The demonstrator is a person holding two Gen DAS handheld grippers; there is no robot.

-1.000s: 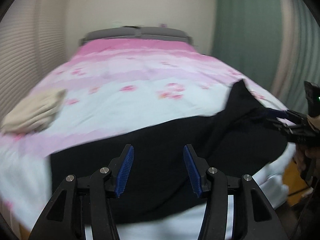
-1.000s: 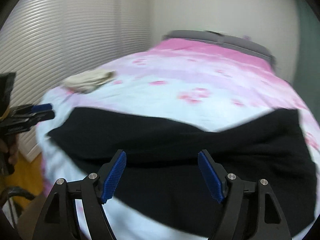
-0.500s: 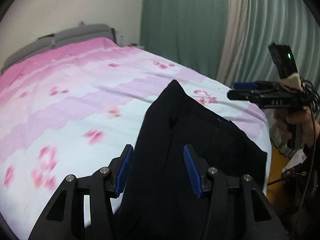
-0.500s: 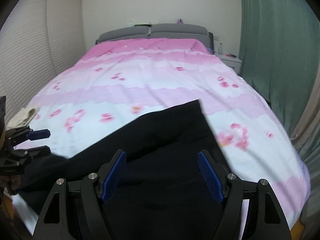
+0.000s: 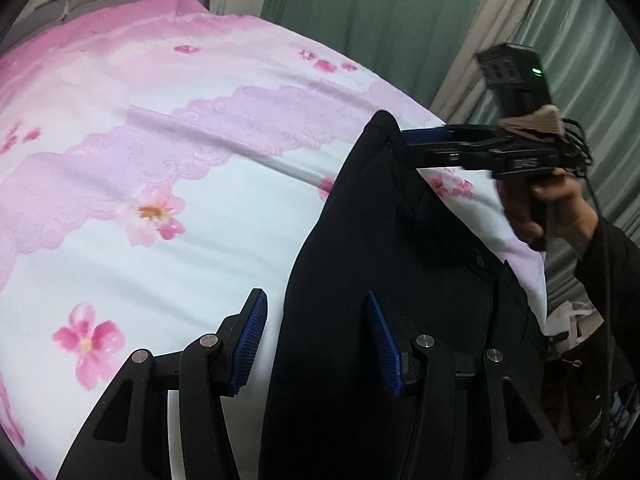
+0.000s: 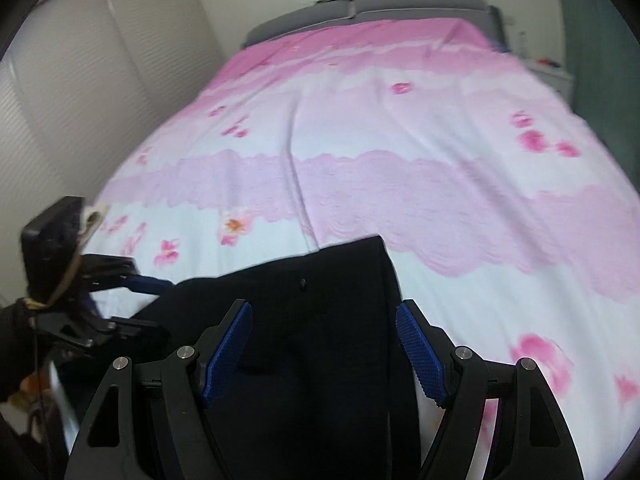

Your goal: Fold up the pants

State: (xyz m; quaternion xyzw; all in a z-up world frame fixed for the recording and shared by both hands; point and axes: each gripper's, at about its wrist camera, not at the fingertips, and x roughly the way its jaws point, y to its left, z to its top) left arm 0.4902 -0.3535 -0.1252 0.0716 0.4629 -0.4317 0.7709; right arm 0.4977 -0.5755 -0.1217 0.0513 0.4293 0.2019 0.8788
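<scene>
On the bed, near its foot edge: pretty much everything going on is down here.

Pants [image 5: 360, 280]: black, lying along the near edge of the bed [image 5: 160, 160], flat and folded over into a long strip as far as I can tell. In the right wrist view the pants [image 6: 320, 320] show a squared-off corner and a small button or rivet close to the top edge.

Left gripper [image 5: 316, 332]: jaws spread wide, nothing between them. The blue pads [image 5: 252, 340] sit either side of the pants' left edge, one over the cover, one over the black cloth. From the right wrist view the same gripper [image 6: 156, 304] comes in from the left with its tips at the edge of the pants; can't tell if it touches the cloth.

Right gripper [image 6: 324, 352]: jaws also wide apart, hovering over the pants with only black fabric showing in the gap. In the left wrist view this gripper [image 5: 412, 144] is side-on at the far raised corner of the pants, and from there I honestly can't tell whether it's pinching the cloth or just next to it.

Right hand [image 5: 560, 208]: wrapped round the gripper handle, dark sleeve behind.

Bed cover: pink and white bands with pink flowers.

Headboard [image 6: 380, 4]: grey, at the far end.

Curtain [image 5: 380, 12]: green, on the right side of the bed.
</scene>
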